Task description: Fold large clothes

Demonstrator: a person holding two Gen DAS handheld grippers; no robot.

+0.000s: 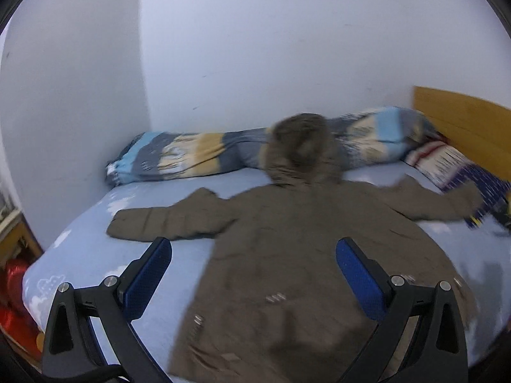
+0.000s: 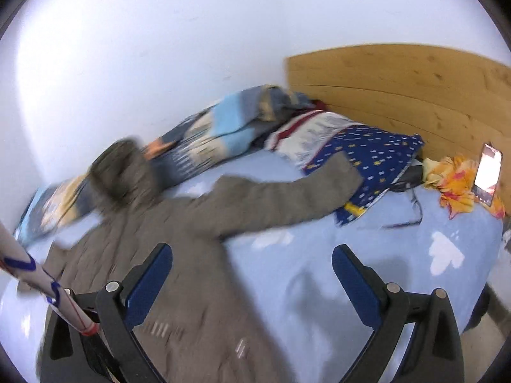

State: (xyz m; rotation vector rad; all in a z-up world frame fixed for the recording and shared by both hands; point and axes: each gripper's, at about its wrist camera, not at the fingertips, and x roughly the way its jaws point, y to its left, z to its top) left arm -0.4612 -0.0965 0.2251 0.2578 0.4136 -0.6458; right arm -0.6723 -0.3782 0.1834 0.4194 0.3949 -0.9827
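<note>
While the brown coat point(image 1: 287, 249) lies spread flat on the blue bed sheet point(image 1: 95, 255), both sleeves out and its furry hood point(image 1: 300, 146) against a rolled patterned quilt point(image 1: 191, 153) by the wall, clutter crowds the headboard point(image 2: 399, 89) end. One cuff touches a blue dotted pillow point(image 2: 377, 156); beyond lie a lit phone point(image 2: 488, 174), an orange cloth point(image 2: 453, 182) and a dark cable point(image 2: 412, 201). Left gripper point(image 1: 254, 274) hovers above the coat's lower back, jaws wide and empty. Right gripper point(image 2: 252, 274) hovers over the coat's edge and bare sheet, also wide, holding nothing.
</note>
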